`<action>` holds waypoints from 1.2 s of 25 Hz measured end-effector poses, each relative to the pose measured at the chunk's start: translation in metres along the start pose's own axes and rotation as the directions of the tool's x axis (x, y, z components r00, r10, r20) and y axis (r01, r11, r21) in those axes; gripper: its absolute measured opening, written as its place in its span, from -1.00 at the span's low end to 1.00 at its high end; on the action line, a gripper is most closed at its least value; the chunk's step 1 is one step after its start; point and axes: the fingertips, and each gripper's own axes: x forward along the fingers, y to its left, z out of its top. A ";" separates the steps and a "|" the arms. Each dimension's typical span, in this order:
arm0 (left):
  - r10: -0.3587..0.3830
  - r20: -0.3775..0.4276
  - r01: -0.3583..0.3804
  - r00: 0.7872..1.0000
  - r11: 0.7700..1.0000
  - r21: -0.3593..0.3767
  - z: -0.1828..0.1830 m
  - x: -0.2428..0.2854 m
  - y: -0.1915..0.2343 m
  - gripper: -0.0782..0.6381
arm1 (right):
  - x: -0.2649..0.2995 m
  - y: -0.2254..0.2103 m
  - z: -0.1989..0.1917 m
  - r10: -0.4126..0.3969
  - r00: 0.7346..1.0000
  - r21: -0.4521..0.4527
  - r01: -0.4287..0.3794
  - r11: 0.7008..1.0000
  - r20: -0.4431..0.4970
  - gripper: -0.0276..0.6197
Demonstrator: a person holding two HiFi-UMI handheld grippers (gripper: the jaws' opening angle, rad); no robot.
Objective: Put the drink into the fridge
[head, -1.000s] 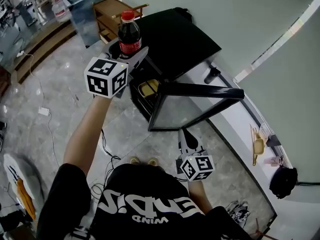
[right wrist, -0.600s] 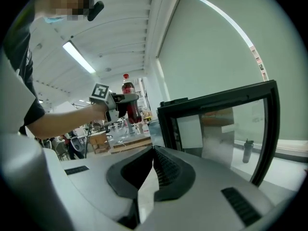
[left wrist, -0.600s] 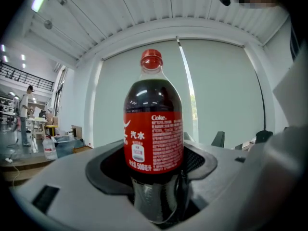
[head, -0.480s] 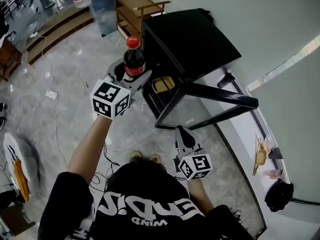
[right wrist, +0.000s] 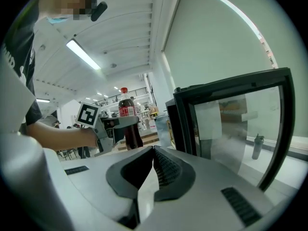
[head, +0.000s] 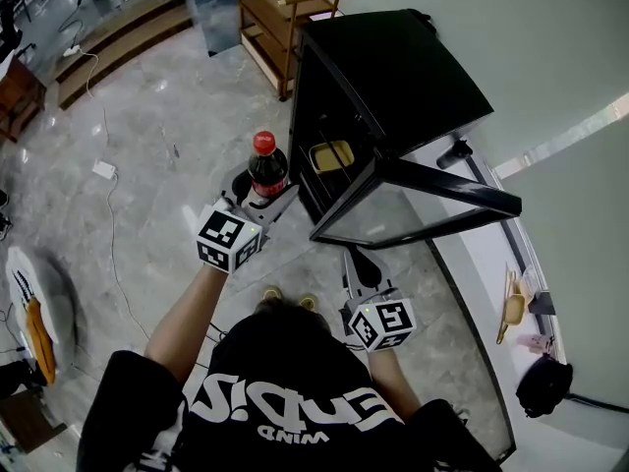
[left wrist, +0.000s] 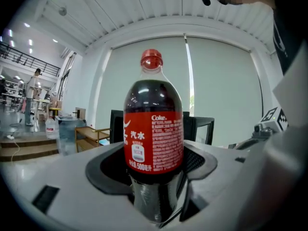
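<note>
A dark cola bottle (head: 267,171) with a red cap and red label stands upright in my left gripper (head: 263,197), which is shut on its lower body. In the left gripper view the bottle (left wrist: 154,129) fills the middle, clamped between the jaws. The black mini fridge (head: 393,87) stands just right of the bottle, its glass door (head: 418,205) swung open toward me. A yellowish item (head: 332,155) lies on a shelf inside. My right gripper (head: 356,261) is shut and empty, below the door's near edge. The right gripper view shows the door (right wrist: 240,129) at right and the bottle (right wrist: 128,124) at left.
A wooden shelf unit (head: 280,18) stands behind the fridge at the back left. Cables and a white adapter (head: 103,169) lie on the grey tiled floor. A low white ledge (head: 491,264) with small items runs along the wall at right. Steps (head: 118,37) rise at the far left.
My left gripper has carried the bottle lower and nearer the fridge's open front. The view has shifted, so the fridge interior shows more. The right gripper has stayed near the door's edge.
</note>
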 end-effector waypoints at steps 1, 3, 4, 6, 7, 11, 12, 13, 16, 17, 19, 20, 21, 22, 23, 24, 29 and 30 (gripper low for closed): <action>0.001 -0.004 -0.001 1.000 1.000 -0.004 -0.003 -0.002 0.001 0.09 | 0.001 0.001 -0.001 -0.002 1.000 0.000 0.002 1.000 -0.001 -0.84; 0.002 -0.009 -0.002 1.000 1.000 -0.008 -0.005 -0.003 0.004 0.09 | 0.002 0.004 -0.002 -0.008 1.000 0.000 0.008 1.000 -0.001 -0.84; 0.003 -0.010 -0.003 1.000 1.000 -0.007 -0.007 -0.004 0.007 0.09 | 0.003 0.005 -0.002 -0.011 1.000 0.000 0.011 1.000 0.000 -0.84; 0.003 -0.011 -0.003 1.000 1.000 -0.001 -0.011 -0.003 0.014 0.09 | 0.007 0.007 -0.005 -0.018 1.000 -0.001 0.018 1.000 0.000 -0.84; 0.000 -0.012 0.000 1.000 1.000 0.003 -0.013 -0.001 0.018 0.09 | 0.010 0.008 -0.006 -0.021 1.000 -0.005 0.021 1.000 0.000 -0.84; -0.027 -0.012 0.027 1.000 1.000 0.001 -0.029 0.007 0.028 0.09 | 0.023 0.013 -0.015 -0.028 1.000 -0.015 0.028 0.999 0.010 -0.84; -0.035 -0.011 0.035 0.999 0.999 0.001 -0.034 0.010 0.030 0.09 | 0.027 0.013 -0.019 -0.029 0.999 -0.013 0.029 0.999 0.018 -0.84; -0.042 -0.008 0.042 0.999 0.999 0.003 -0.039 0.014 0.032 0.09 | 0.031 0.013 -0.023 -0.031 0.999 -0.011 0.031 0.999 0.026 -0.84; -0.067 -0.010 0.067 0.998 0.998 0.015 -0.059 0.029 0.035 0.09 | 0.048 0.009 -0.041 -0.031 0.999 -0.005 0.031 0.999 0.043 -0.84; -0.075 -0.012 0.075 0.997 0.997 0.019 -0.067 0.033 0.036 0.09 | 0.055 0.009 -0.047 -0.029 0.999 -0.003 0.029 1.000 0.046 -0.84; -0.086 -0.013 0.087 0.996 0.996 0.026 -0.081 0.042 0.040 0.09 | 0.069 0.008 -0.058 -0.022 0.998 0.001 0.022 1.000 0.054 -0.84; -0.090 -0.014 0.091 0.996 0.996 0.027 -0.087 0.047 0.042 0.09 | 0.075 0.007 -0.062 -0.019 0.998 0.003 0.019 1.000 0.058 -0.84; -0.093 -0.014 0.093 0.996 0.995 0.024 -0.093 0.051 0.044 0.09 | 0.081 0.006 -0.067 -0.017 0.998 0.005 0.017 1.000 0.060 -0.84; -0.095 -0.014 0.095 0.995 0.995 0.021 -0.099 0.056 0.046 0.09 | 0.085 0.006 -0.070 -0.016 0.998 0.008 0.016 1.000 0.061 -0.84; -0.096 -0.013 0.096 0.995 0.995 0.017 -0.105 0.060 0.048 0.09 | 0.088 0.005 -0.074 -0.017 0.998 0.009 0.016 1.000 0.061 -0.84; -0.096 -0.013 0.096 0.995 0.995 0.014 -0.111 0.064 0.051 0.09 | 0.091 0.004 -0.076 -0.018 0.998 0.009 0.018 1.000 0.062 -0.84; -0.102 -0.026 0.102 0.995 0.994 0.036 -0.137 0.100 0.061 0.09 | 0.101 -0.010 -0.081 -0.040 0.997 0.003 0.040 0.999 0.061 -0.84; -0.106 -0.021 0.107 0.994 0.993 0.040 -0.141 0.109 0.062 0.09 | 0.102 -0.012 -0.083 -0.045 0.997 0.000 0.046 0.999 0.058 -0.84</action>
